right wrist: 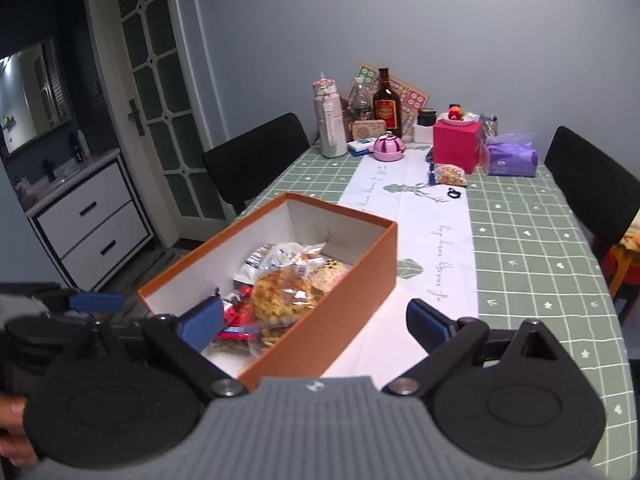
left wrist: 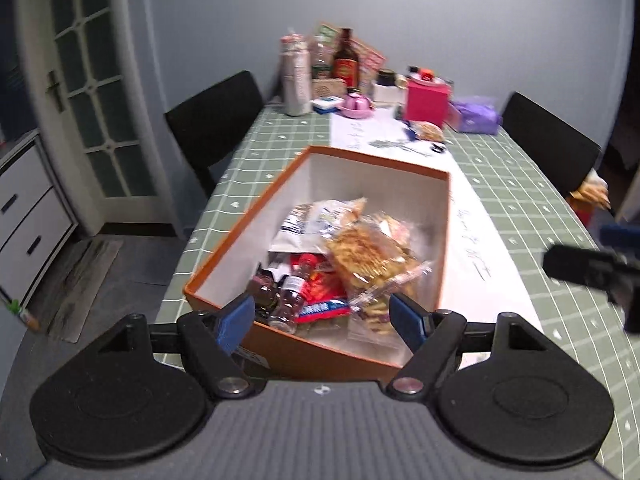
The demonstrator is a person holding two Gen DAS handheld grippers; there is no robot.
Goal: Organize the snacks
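Snacks [left wrist: 360, 256] are lying in the orange box [right wrist: 344, 320] near the surface's [right wrist: 532, 248] front edge; left gripper [left wrist: 322, 316] and right gripper [right wrist: 316, 324] are hanging released, grasping nothing.

Snack-filled orange box [right wrist: 344, 300] on table [right wrist: 532, 248]

Snacks [right wrist: 280, 292] in box [right wrist: 340, 304] on table [right wrist: 532, 256]; bottles [right wrist: 386, 104] behind.

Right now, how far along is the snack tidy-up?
Done: several packets and small bottles lie in the orange box. In hand: nothing; the left gripper and right gripper are both open and empty. Left: one snack bag on the table runner, by the pink box.
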